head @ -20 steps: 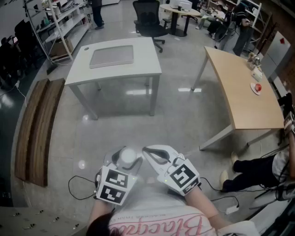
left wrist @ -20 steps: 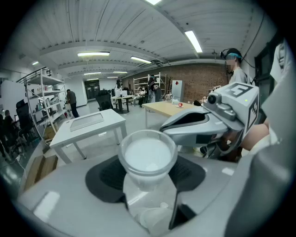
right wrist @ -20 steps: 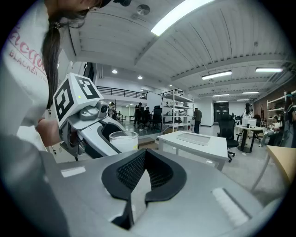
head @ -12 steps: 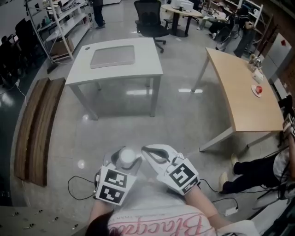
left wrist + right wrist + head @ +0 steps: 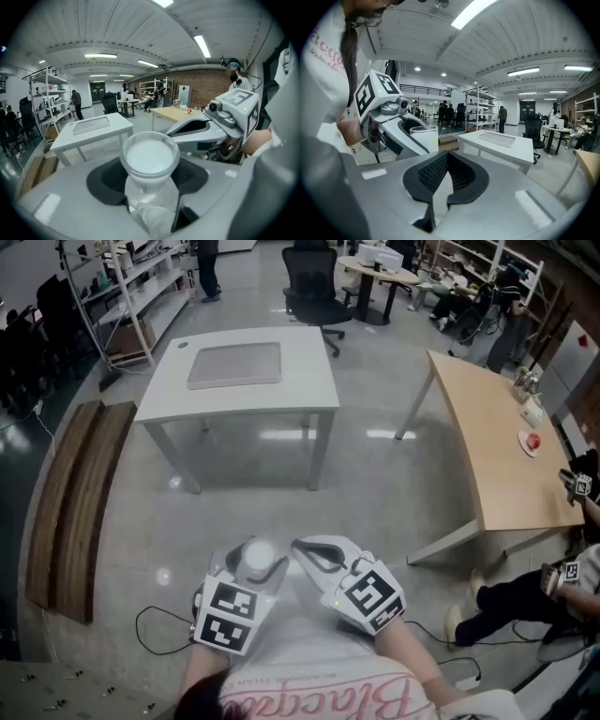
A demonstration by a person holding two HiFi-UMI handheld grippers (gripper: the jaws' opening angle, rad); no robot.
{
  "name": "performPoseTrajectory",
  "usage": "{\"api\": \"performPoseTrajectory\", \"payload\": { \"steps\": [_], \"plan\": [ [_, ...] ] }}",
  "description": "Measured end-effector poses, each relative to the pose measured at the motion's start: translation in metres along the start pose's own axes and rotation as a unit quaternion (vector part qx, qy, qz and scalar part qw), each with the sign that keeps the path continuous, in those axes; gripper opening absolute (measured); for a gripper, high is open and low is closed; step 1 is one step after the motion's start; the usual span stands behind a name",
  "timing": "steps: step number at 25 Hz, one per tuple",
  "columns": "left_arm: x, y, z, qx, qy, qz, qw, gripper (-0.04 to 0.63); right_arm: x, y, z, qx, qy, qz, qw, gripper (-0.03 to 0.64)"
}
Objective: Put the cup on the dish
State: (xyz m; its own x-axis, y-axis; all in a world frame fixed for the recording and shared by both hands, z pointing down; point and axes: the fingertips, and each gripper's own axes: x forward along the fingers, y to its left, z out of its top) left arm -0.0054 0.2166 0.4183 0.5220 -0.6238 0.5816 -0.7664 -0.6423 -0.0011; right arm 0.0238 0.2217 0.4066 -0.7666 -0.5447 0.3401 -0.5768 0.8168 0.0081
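Bright, even indoor light from long fluorescent ceiling strips [image 5: 202, 46], visible in both gripper views; in the head view the polished grey floor [image 5: 375, 484] carries pale glare patches beside the white rectangular table [image 5: 239, 381], whose shadow is soft and faint; both gripper views are strongly fisheye, ringed by a black vignette, with straight lines bowing toward the edges; the translucent white plastic cup [image 5: 150, 157], close to the lens in the left gripper view, looks washed out and slightly soft
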Motion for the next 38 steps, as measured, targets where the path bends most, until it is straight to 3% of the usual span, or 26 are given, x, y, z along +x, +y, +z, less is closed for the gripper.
{"api": "performPoseTrajectory", "payload": {
  "steps": [12,29,38],
  "plan": [
    [0.040,0.063,0.038,-0.015,0.000,0.001,0.9999,0.259,0.049,-0.046,0.019,0.042,0.003,0.025,0.999,0.002],
    [0.098,0.175,0.083,-0.009,-0.009,0.014,0.9998,0.259,0.143,-0.133,0.054,0.043,0.012,0.004,0.999,0.002],
    [0.118,0.205,0.092,-0.010,-0.009,0.014,0.9998,0.259,0.166,-0.153,0.057,0.055,0.014,-0.003,0.998,0.002]
  ]
}}
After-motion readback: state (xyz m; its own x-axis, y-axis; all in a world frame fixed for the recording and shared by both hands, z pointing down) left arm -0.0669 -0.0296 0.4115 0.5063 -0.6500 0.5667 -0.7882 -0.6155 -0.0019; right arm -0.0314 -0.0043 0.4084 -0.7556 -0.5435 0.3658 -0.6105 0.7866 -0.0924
